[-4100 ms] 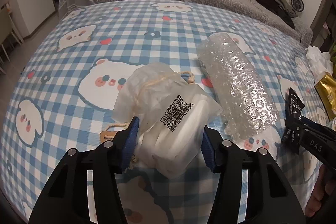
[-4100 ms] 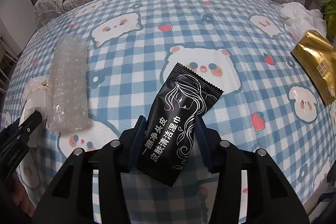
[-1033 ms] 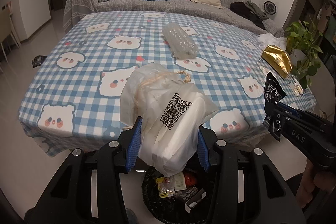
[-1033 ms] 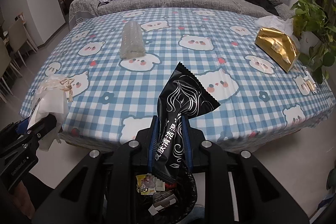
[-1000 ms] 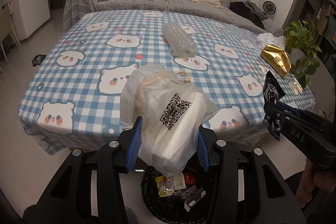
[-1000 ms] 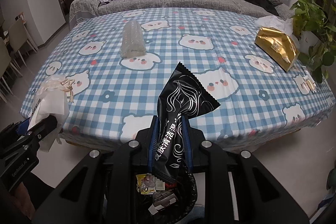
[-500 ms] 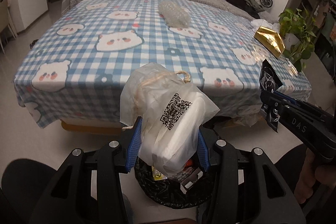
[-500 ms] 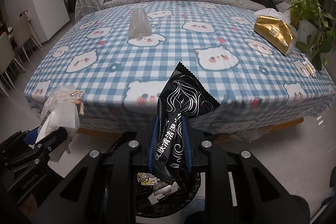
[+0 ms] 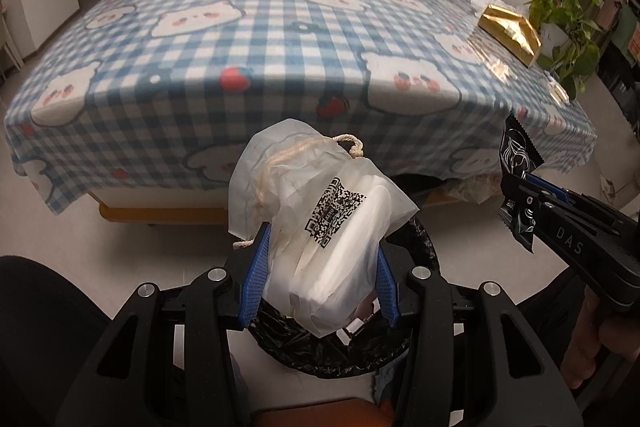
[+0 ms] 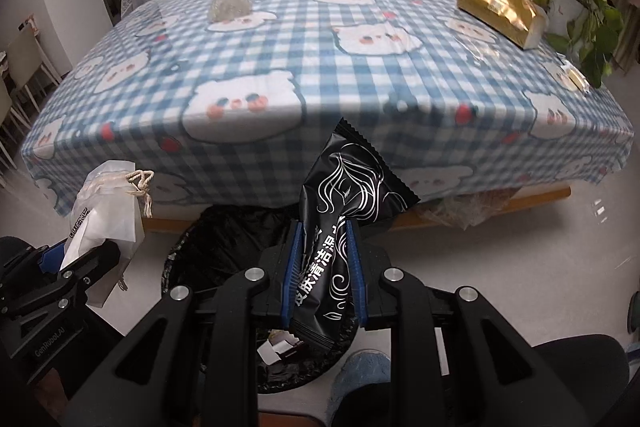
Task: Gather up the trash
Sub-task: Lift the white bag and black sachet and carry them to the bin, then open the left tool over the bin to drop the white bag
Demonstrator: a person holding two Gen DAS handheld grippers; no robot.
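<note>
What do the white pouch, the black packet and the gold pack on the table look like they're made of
White drawstring pouch: thin frosted plastic film or maybe non-woven; translucent, matte, with a cotton-like cord.
Black packet: glossy plastic or foil laminate; sheen, serrated sealed edge, printed lines.
Gold pack: metallic foil-look film; bright crinkled reflections.
Bin liner: thin, shiny, wrinkled black plastic.

left hand-held gripper (image 9: 320, 283): black frame, blue pads, silver screws | right hand-held gripper (image 10: 322, 279): same, "DAS" lettering
</note>
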